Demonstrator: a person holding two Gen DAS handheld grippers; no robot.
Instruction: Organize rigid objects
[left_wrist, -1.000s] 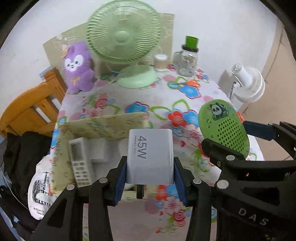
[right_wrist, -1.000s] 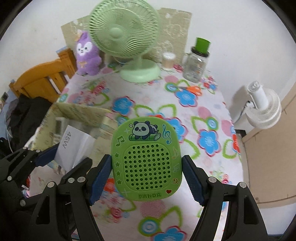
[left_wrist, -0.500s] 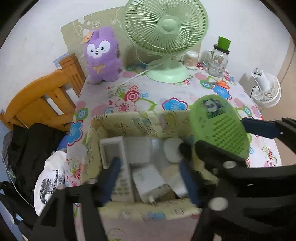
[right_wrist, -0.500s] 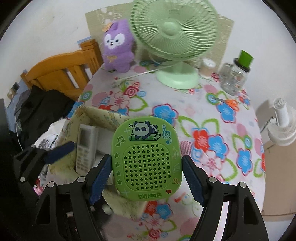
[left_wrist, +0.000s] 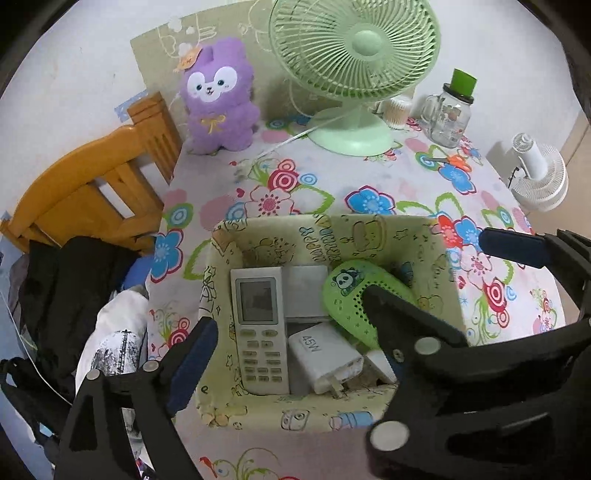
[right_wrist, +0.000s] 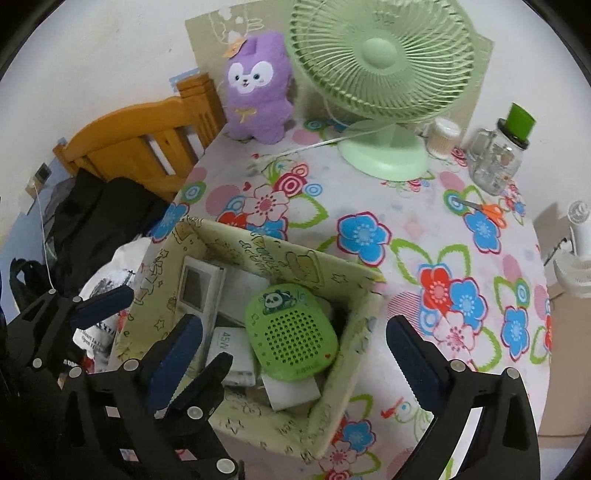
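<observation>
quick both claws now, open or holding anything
left claw: open, just opened, 45W charger lies in the box
right claw: open, just opened, green panda speaker lies in the box

Box (left_wrist: 258, 415): 1; inside: remote (left_wrist: 259, 325) 1, charger (left_wrist: 325, 350) 1, panda speaker (right_wrist: 291, 332) 1, perhaps two more white items. Fans: 2.

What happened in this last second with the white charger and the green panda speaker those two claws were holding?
Both were let go into the fabric box. The left gripper has just been opening and dropped the white charger beside the remote; the right gripper has just been opening too, and the green panda speaker now lies inside. Both stand open and empty. The fan and purple plush stayed put.
</observation>
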